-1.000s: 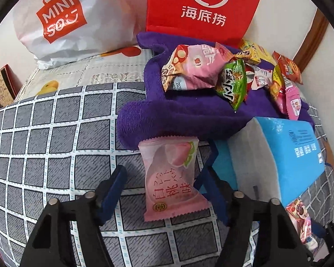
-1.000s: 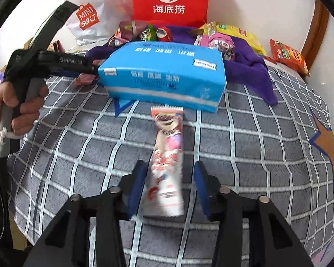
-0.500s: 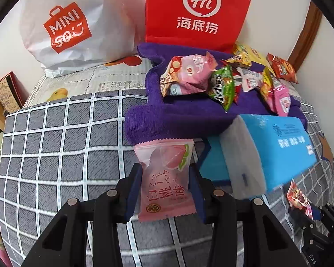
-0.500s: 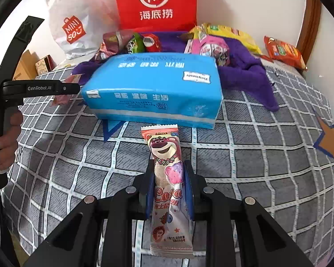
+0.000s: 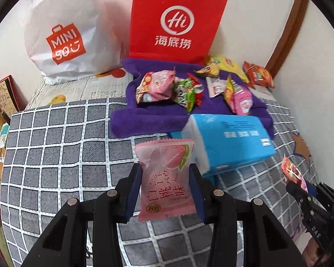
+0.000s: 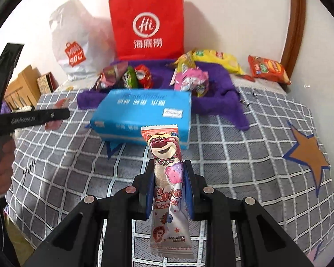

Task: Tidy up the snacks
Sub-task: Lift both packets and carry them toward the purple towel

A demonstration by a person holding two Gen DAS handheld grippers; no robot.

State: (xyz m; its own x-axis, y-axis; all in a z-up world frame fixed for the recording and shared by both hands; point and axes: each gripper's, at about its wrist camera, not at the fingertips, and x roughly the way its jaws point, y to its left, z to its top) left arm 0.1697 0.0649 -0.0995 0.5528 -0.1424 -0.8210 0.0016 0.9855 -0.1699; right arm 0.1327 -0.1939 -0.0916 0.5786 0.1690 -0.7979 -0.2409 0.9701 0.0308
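Observation:
My left gripper (image 5: 165,173) is shut on a pink peach snack packet (image 5: 164,178) and holds it above the grey checked bedspread (image 5: 55,146). My right gripper (image 6: 169,171) is shut on a long bear-print snack packet (image 6: 168,178), lifted off the bedspread (image 6: 245,166). A blue tissue pack (image 5: 229,140) lies just ahead of both; it also shows in the right wrist view (image 6: 144,115). Behind it a purple towel (image 5: 149,120) carries several snack packets (image 5: 158,86). The right gripper with its packet shows at the left view's right edge (image 5: 300,182).
A red paper bag (image 5: 176,26) and a white plastic bag (image 5: 64,35) stand against the back wall. Yellow and orange snack packets (image 6: 267,69) lie at the back right by a wooden frame. Boxes (image 6: 24,84) stand off the bed's left side.
Both grippers closed on their packets and lifted them off the bedspread. Both have drawn back and up from the tissue pack.

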